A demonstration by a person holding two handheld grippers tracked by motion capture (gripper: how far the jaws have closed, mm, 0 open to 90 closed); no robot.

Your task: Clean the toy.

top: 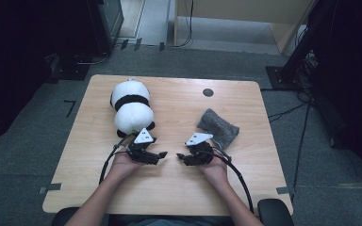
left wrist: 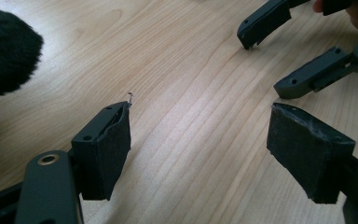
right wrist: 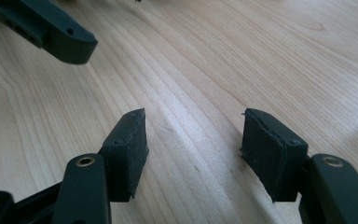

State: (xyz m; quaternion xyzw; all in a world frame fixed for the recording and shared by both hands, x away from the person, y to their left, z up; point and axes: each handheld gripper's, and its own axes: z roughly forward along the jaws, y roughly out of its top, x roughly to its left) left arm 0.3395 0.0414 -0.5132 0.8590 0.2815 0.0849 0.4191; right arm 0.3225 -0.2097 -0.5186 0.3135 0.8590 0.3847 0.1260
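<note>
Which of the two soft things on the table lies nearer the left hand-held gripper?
The panda plush toy, black and white, just beyond the left hand-held gripper. The grey fuzzy cloth lies beyond the right one.

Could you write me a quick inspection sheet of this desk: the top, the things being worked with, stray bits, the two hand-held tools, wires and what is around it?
Surface: light wooden table, rounded corners, small dark round disc near far edge.
Job's things: black-and-white plush panda toy lying far left; grey fuzzy cloth at right.
Clutter: nothing seen.
Grippers: left tool and right tool face each other, both open, empty.
Cables: black cable loops from left tool; another from right.
Surroundings: grey carpet floor, dark stands, floor wires.
</note>
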